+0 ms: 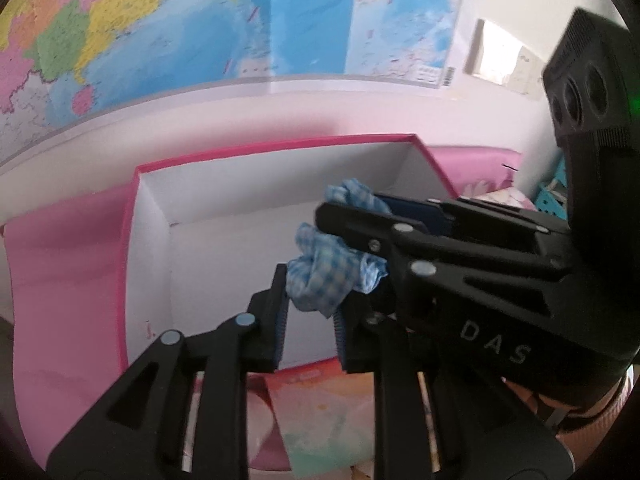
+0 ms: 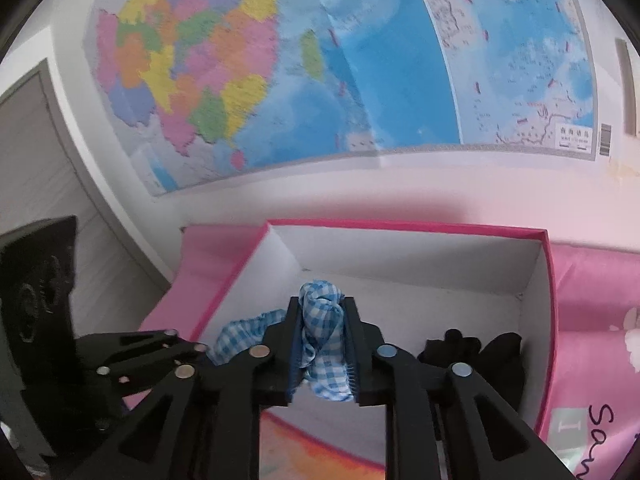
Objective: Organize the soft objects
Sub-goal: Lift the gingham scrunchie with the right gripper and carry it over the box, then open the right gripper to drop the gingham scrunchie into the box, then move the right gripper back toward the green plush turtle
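Pink bedding (image 1: 60, 260) lies at the far left of the left wrist view, spread under an open box (image 1: 136, 240) with a hot-pink rim and white walls, set against a white wall that carries a large coloured map (image 1: 160, 40). Over the box's white floor hangs the blue-and-white checked cloth (image 1: 324, 276), bunched and twisted, held between both tools. The left gripper (image 1: 310, 316) has its blue-padded fingers closed on the cloth's lower bunch — the fabric fills the narrow gap between them. Just right of it, the right gripper (image 1: 360, 204) reaches in from the right edge, its fingers crossing over the cloth's upper end.

In the right wrist view the left gripper (image 2: 204, 350) comes in from the lower left, touching the cloth's trailing end at the box's near-left wall. At centre the right gripper (image 2: 322, 344) has the rolled cloth (image 2: 322, 320) standing upright between its pads, which press its sides. Further right, inside the box near its right wall, lies a dark, crumpled soft item (image 2: 472, 350) — what it is I cannot tell.
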Motion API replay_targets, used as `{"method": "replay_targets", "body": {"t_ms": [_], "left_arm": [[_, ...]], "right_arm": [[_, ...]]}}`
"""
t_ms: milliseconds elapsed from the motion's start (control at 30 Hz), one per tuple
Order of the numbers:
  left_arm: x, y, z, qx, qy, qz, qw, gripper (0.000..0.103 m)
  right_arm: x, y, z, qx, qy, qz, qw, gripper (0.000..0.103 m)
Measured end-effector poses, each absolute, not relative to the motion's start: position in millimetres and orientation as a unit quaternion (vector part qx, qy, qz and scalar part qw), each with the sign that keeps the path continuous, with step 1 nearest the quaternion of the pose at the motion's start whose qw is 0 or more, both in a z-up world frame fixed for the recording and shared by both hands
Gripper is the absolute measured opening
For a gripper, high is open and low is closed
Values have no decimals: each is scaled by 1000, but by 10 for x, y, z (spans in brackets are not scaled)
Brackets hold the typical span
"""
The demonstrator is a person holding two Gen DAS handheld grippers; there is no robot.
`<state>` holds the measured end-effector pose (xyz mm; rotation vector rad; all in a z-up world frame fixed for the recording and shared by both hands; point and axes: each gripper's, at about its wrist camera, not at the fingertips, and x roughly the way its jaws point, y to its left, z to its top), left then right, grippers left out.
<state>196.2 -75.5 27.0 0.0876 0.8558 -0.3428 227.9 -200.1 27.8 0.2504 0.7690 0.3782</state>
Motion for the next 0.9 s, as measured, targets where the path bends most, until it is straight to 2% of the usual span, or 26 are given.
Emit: {"method": "replay_targets", "body": {"t_ms": [133, 167, 267, 400, 533, 633, 900], "left_arm": [[1955, -734, 257, 52, 409, -140, 900, 48], [1929, -740, 255, 62, 405, -135, 902, 50], [1866, -723, 257, 70, 398, -121, 907, 51], [1747, -670, 333, 69, 374, -132, 915, 53], [1550, -538, 459, 43, 355, -163, 920, 65], [1365, -401, 558, 25, 336, -179, 924, 68], [732, -54, 676, 10, 297, -205, 933, 79]], "right_arm": [[2336, -2021, 178, 107, 388, 145, 904, 32], [2338, -2030, 147, 103, 394, 138, 903, 36], [2312, -2104, 109, 105, 400, 124, 902, 48], [2188, -2166, 143, 107, 396, 128, 903, 49], [1974, -2220, 284, 116, 376, 146, 908, 49], [1748, -2244, 437, 121, 352, 168, 913, 50], [1139, -2181, 710, 109, 313, 221, 917, 65]]}}
